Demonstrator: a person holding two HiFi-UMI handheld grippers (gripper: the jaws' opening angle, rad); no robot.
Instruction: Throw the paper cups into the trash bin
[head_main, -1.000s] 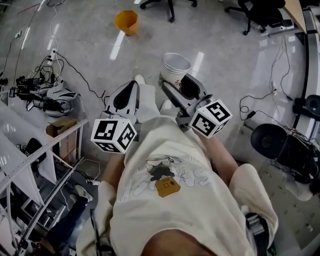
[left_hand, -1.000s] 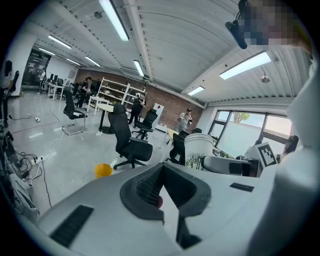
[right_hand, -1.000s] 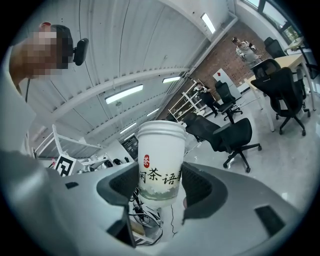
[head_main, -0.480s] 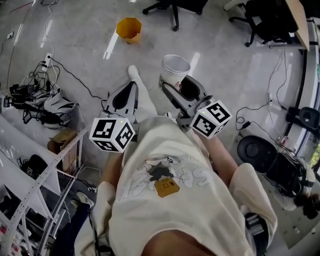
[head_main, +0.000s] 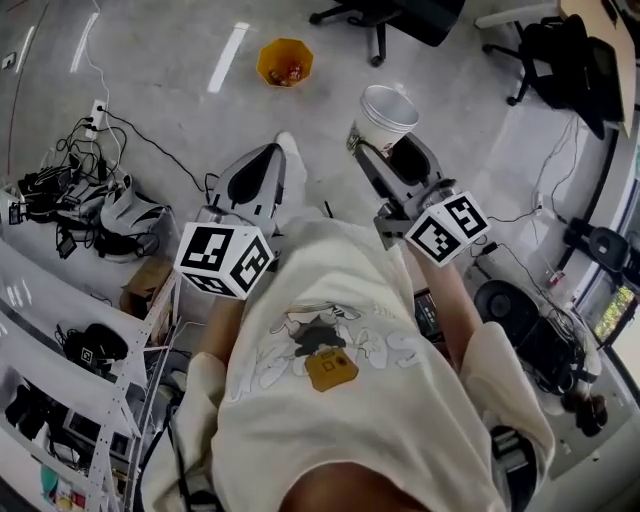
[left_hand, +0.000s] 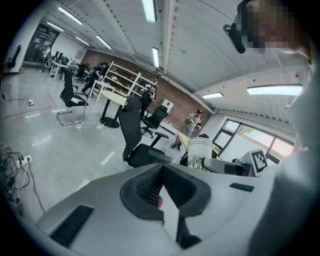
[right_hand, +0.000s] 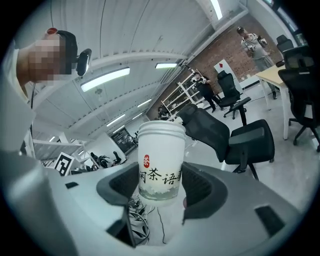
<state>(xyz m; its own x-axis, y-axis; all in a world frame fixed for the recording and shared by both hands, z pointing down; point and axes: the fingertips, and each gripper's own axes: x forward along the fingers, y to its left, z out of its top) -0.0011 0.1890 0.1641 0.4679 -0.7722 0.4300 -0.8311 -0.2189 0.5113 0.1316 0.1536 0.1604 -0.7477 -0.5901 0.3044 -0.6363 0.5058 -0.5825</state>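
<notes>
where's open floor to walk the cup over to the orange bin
Bare floor lies between the left gripper and the trash bin, bordered by the cable tangle at left and the office chair's base at top right. Crowded: shelving at left, chairs to the right of the right gripper holding the paper cup.

— What sort of room is this?
— A big open office. The grey floor (head_main: 170, 110) is glossy and mirrors the long strip lights (left_hand: 148, 9) on the ceiling. At the far end there is a red brick wall (left_hand: 175, 98) with white open shelves (left_hand: 125, 80) in front of it.
— And the furniture?
— Black office chairs (right_hand: 245, 140) on castors and a pale-topped desk (right_hand: 270, 75). The head view shows a white metal rack (head_main: 50, 285) at the left, with a cardboard box (head_main: 145, 285) beside it. A tangle of black cables (head_main: 55, 190) lies on the floor nearby.
— Any daylight?
— Yes, windows (left_hand: 250, 137) showing green outside. The ceiling (left_hand: 200, 45) is white and ribbed.
</notes>
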